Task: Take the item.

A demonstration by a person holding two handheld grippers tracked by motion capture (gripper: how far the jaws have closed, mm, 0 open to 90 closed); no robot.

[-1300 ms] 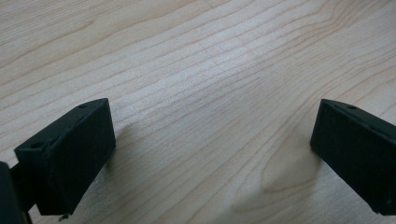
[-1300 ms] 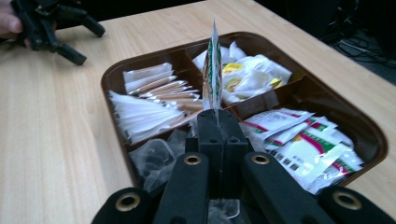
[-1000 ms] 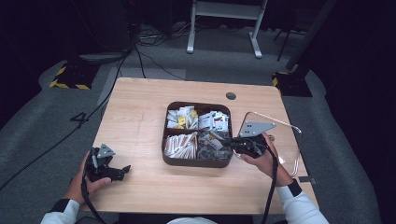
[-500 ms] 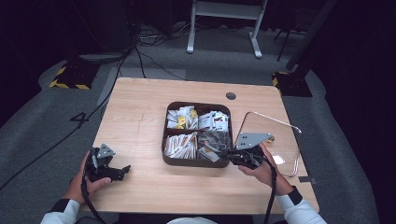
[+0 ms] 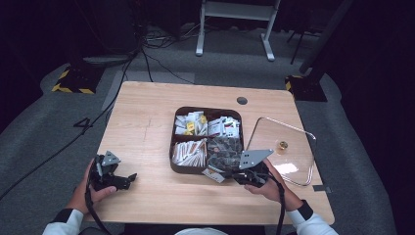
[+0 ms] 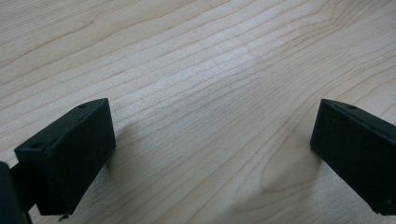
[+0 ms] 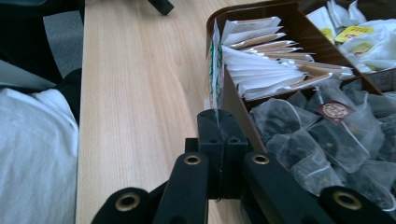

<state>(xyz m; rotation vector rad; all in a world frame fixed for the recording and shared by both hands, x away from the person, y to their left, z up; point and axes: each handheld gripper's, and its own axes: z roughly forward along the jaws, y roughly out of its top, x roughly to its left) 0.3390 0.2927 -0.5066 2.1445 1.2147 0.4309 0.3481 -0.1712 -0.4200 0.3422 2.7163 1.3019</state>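
Your table (image 5: 147,112) carries everything: pale wood, with a dark tray (image 5: 172,142) standing at its middle and a clear lid (image 5: 293,147) lying flat just to the tray's right, a small gold knob on it. The tray is split into four compartments; the two far ones hold mixed white and yellow packets, the near left one holds a fan of white sachets (image 7: 261,74), and the near right one holds dark mesh tea bags (image 7: 299,140). Your right gripper (image 5: 230,174) sits at the tray's near edge, by the near right corner, with its grey plate on top and your hand behind it. Its jaws are pressed together, and they pinch one packet (image 7: 215,74) by its lower edge. In the right gripper view that packet stands upright straight above the jaw tips, white with green print, just outside the tray's near wall and touching or almost touching it; in the high view it juts out past the jaws toward the tray's near edge. Your left gripper (image 5: 128,178) rests on bare wood near the table's near left edge, well apart from the tray, its jaws spread wide with nothing between them.
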